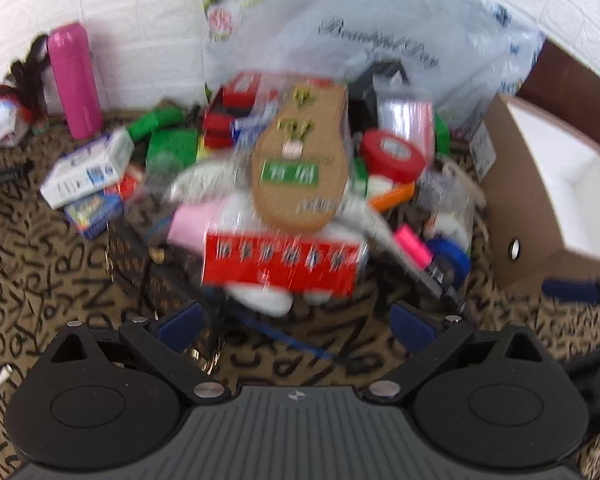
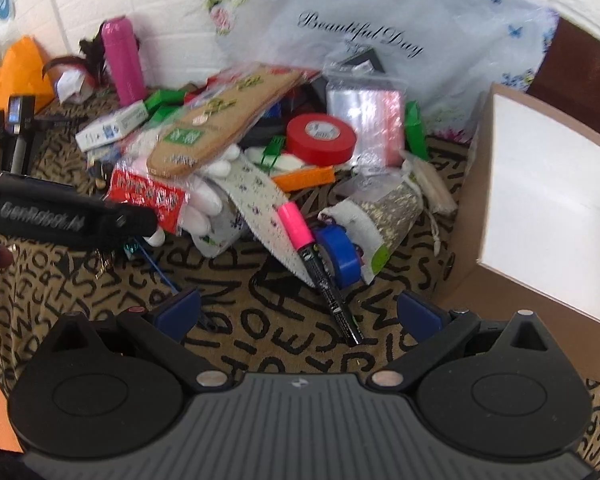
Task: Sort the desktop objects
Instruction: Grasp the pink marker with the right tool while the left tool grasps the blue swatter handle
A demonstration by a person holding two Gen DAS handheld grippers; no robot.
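Observation:
A heap of desk items lies on a letter-patterned cloth. In the left wrist view my left gripper [image 1: 296,326] is open and empty, just short of a red packet [image 1: 280,264] under a cork insole pack [image 1: 300,152]; the view is blurred. In the right wrist view my right gripper [image 2: 298,314] is open and empty, close to a pink-capped black marker [image 2: 318,256] beside a blue tape roll [image 2: 342,254]. A red tape roll [image 2: 320,138] and an orange strip [image 2: 304,178] lie further back. The left gripper's body [image 2: 60,216] shows at the left.
An open cardboard box [image 2: 540,200] with a white inside stands at the right. A pink bottle [image 2: 124,60] stands at the back left by the white wall. A flowered plastic bag [image 2: 380,20] rises behind the heap. White and blue small boxes [image 1: 88,168] lie left.

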